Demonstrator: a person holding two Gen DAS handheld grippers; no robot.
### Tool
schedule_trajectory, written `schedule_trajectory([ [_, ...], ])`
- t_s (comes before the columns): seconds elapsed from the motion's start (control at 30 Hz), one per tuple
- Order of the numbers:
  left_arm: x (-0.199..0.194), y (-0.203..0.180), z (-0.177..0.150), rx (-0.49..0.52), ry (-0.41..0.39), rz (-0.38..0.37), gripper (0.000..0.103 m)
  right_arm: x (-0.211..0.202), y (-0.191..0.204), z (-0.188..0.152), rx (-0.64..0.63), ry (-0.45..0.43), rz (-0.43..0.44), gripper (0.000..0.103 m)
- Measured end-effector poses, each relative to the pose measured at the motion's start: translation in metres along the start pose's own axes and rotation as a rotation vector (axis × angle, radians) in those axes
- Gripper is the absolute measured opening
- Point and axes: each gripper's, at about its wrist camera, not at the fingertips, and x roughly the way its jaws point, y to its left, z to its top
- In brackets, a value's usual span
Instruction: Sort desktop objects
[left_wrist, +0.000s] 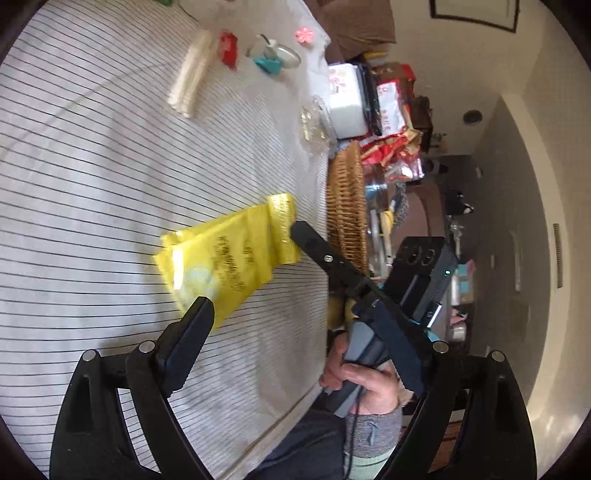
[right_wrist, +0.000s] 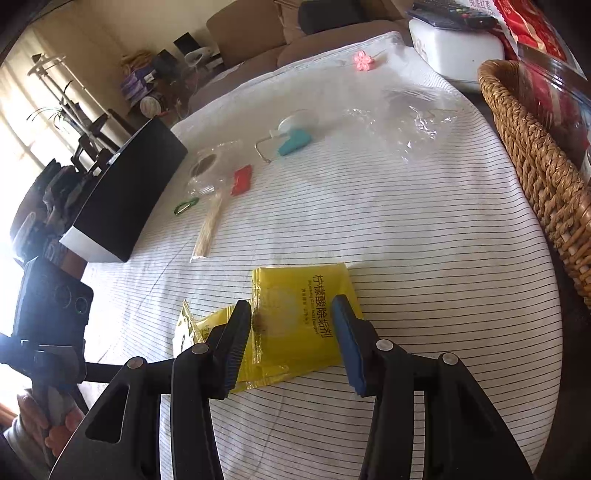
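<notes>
The packets were yellow, the cloth white with thin dark stripes, the basket woven brown, the clip red.

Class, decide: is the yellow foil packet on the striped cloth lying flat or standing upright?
Lying flat: the yellow foil packet rests face up on the striped cloth, its printed text readable.

Right hand-held gripper, jaws parted, poised over yellow sachets on the striped tabletop; wicker basket at its right edge, black box at its left.

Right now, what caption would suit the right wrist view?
Open right tool poised over yellow sachets on a striped tablecloth, wicker basket alongside.
</notes>
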Motion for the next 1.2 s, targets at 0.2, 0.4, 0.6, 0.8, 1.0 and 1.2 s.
schedule_trajectory([
  [0.2, 0.013, -0.005, 0.002, 0.009, 0.047, 0.088, 0.086, 0.001, -0.002, 0.001, 0.016, 0.003, 0.009, 0.047],
  [0.4, 0.015, -0.004, 0.003, -0.019, 0.035, 0.101, 0.087, 0.002, -0.002, 0.000, 0.017, 0.001, 0.006, 0.047],
  [0.6, 0.014, -0.004, 0.005, -0.055, 0.028, 0.122, 0.088, 0.002, -0.001, 0.000, 0.016, 0.005, 0.004, 0.047],
  [0.8, 0.018, -0.012, 0.015, -0.077, 0.032, -0.012, 0.090, 0.001, -0.001, 0.000, 0.016, 0.006, 0.001, 0.047],
  [1.0, 0.013, -0.027, 0.026, 0.012, 0.029, 0.121, 0.090, 0.001, 0.001, 0.000, 0.013, 0.007, 0.002, 0.047],
  [1.2, 0.021, -0.026, 0.050, 0.167, 0.150, 0.257, 0.090, 0.001, 0.001, -0.001, 0.014, 0.006, 0.001, 0.047],
])
